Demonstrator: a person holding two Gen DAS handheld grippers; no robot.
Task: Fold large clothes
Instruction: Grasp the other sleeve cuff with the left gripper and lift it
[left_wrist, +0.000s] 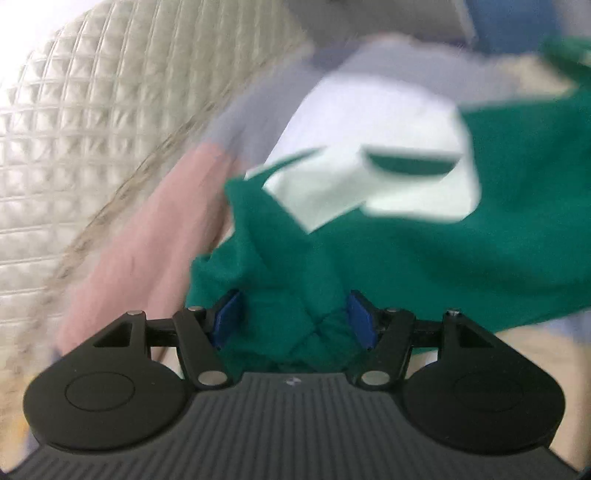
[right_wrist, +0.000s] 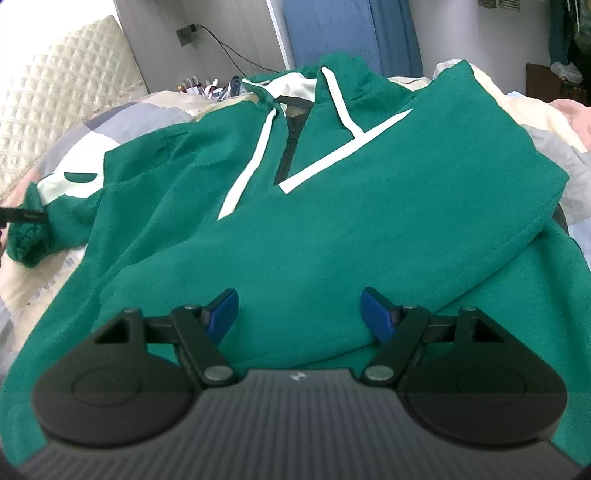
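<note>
Bedroom setting, with a patchwork bedspread (right_wrist: 122, 118) in grey, cream and pink blocks and a padded headboard (right_wrist: 59, 92) quilted into little raised squares. Blue curtain (right_wrist: 351, 33) hanging at the back, plus a wall socket with a dark cable (right_wrist: 229, 48) trailing down behind the bed.

Spread flat across the bedspread: a big green hoodie (right_wrist: 332, 229), soft fleecy knit, with white drawstrings, a white stripe angling across the chest and a pale mint patch on one sleeve (left_wrist: 369, 177). Right side of it already folded in over the body, leaving a thick rounded edge.

Left gripper (left_wrist: 291, 321) clamped on the bunched, ribbed cuff of that sleeve (left_wrist: 295, 332), fabric wadded up tight between the blue pads (left_wrist: 225, 317) and pressed on both sides. Sleeve pulled up off the bed, the whole left view smeared with motion blur. From the right view, same cuff visible far over at the left edge.

Right gripper (right_wrist: 299, 314) angled down just over the lower front of the hoodie, jaws spread wide, blue pads (right_wrist: 376, 317) not pinching anything, only flat green cloth underneath. Cannot tell whether the tips touch the fabric.
</note>
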